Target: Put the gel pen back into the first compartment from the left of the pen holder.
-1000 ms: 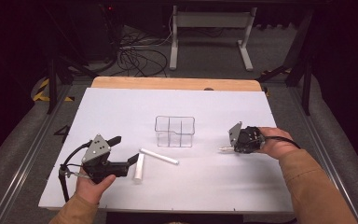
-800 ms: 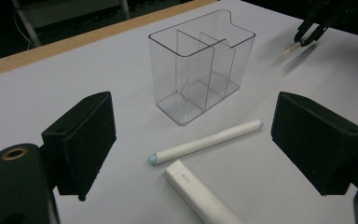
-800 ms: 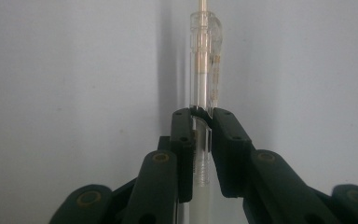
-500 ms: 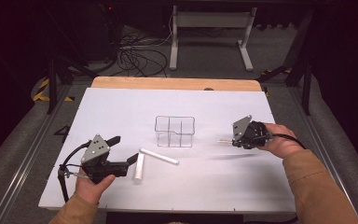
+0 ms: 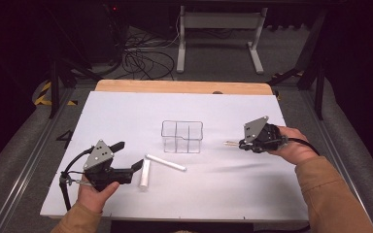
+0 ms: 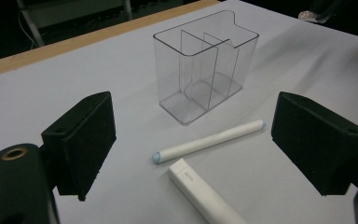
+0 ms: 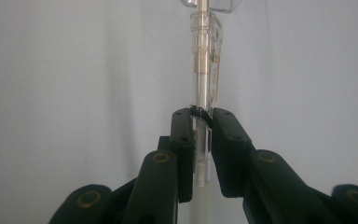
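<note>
A grey stand (image 5: 218, 29) and tangled black cables (image 5: 141, 58) sit on the floor beyond the white table (image 5: 126, 111).

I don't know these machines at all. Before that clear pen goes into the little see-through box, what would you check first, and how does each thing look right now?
1. Grip: right claw is shut on the clear pen, pads on both sides: ok.
2. Aim: in the right gripper view the pen points toward the clear box: ok.
3. Box upright, its compartments with nothing in them: ok.
4. Pen tip above the box rim: cannot tell.
5. Left claw open, holding nothing, off to the side of the box: ok.
6. White marker and white cap lie flat in front of the box, away from the pen's path: ok.
</note>
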Motion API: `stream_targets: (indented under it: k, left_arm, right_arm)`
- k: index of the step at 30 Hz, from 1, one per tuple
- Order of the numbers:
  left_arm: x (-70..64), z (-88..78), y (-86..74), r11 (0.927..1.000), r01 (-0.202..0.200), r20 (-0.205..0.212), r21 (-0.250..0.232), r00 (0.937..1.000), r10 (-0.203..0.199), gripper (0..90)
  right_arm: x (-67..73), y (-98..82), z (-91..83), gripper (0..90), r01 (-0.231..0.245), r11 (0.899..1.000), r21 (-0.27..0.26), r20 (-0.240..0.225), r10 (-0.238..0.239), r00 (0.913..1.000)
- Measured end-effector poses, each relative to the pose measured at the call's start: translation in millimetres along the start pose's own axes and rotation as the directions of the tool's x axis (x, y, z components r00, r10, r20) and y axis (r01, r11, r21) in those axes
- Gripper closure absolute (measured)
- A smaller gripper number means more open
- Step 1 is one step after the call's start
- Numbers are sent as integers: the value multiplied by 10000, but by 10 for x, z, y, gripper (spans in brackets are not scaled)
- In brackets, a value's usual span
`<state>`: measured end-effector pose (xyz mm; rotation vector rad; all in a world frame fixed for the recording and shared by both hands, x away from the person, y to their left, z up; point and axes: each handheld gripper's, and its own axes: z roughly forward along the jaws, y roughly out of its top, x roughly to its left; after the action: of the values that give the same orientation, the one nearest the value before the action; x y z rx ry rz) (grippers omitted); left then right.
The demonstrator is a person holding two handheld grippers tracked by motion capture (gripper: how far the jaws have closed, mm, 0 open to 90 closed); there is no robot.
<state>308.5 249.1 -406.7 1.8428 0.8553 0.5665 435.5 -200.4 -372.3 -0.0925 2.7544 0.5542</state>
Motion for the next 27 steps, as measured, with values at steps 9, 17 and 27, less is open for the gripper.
stream_targets:
  k: [9,17,27]
  left_arm:
    - [10,-7,-16,10000,-20,-67,10,10000,20,145]
    - [10,-37,-47,10000,-18,-163,-17,9999,17,142]
    - [24,-52,-86,10000,82,-184,-17,9998,-82,141]
  right_arm:
    - [-20,98,-101,789,-211,9950,-973,170,229,9996]
    - [-61,188,-182,789,-489,9711,-2337,-22,498,9988]
    - [-106,309,-264,789,-928,9330,-3476,-149,934,9955]
